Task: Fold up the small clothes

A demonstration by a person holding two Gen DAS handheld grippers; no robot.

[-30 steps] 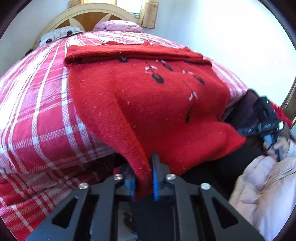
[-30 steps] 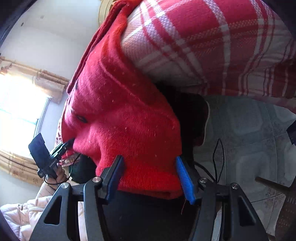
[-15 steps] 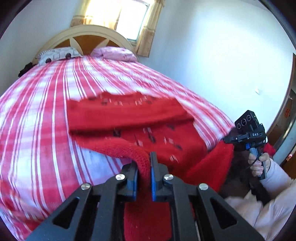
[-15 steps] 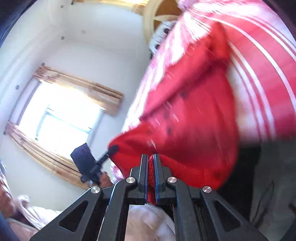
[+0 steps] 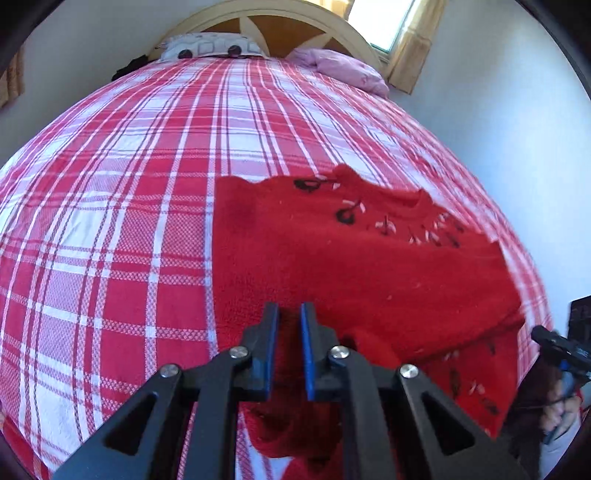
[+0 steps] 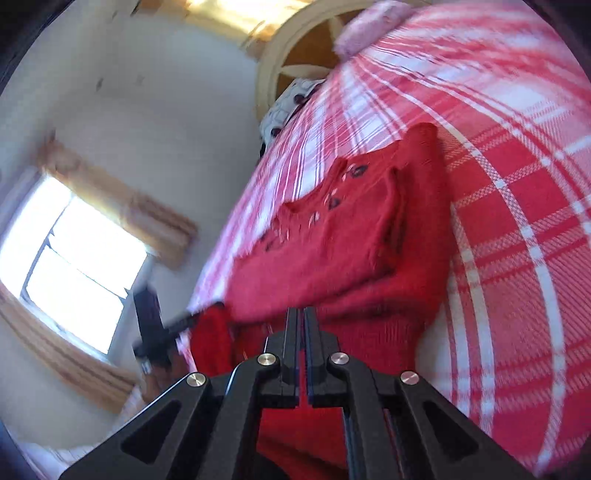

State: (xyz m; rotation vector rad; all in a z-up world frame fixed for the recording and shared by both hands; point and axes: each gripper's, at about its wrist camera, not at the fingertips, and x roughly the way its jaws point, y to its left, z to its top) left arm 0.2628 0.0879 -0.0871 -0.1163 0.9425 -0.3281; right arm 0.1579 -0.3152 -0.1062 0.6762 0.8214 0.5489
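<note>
Fig.: both claws gripping one red knit garment over a bed.

Left claw (image 5: 289, 314): jaws nearly together w/ a fold of the red sweater (image 5: 351, 266) pinched between the blue pads; cloth fills the narrow gap and hangs below. Ahead of the tips the sweater lies spread on the red-and-white plaid bedspread (image 5: 129, 221), dark and pale stitched motifs along its far edge. Its lower hem side droops off the mattress edge to the right of the claw. Far beyond: patterned pillow (image 5: 207, 46), pink pillow (image 5: 343, 70), arched wooden headboard (image 5: 273, 29), curtained window (image 5: 384, 22) at upper right. At the right margin, the other gripper (image 5: 561, 350) in a hand.

Right claw (image 6: 300, 314): jaws pressed together, clamped on the sweater (image 6: 332, 251); red knit shows in the slit between the pads and bunches under the claw body. Ahead, the garment rises up across the bedspread (image 6: 517, 184), one part folded over another, motifs near the far end. Left of the tips, the other gripper (image 6: 162, 325) holds a hanging lobe of the same knit. Bright window (image 6: 74, 266) w/ tan curtains further left; view is motion-blurred.
</note>
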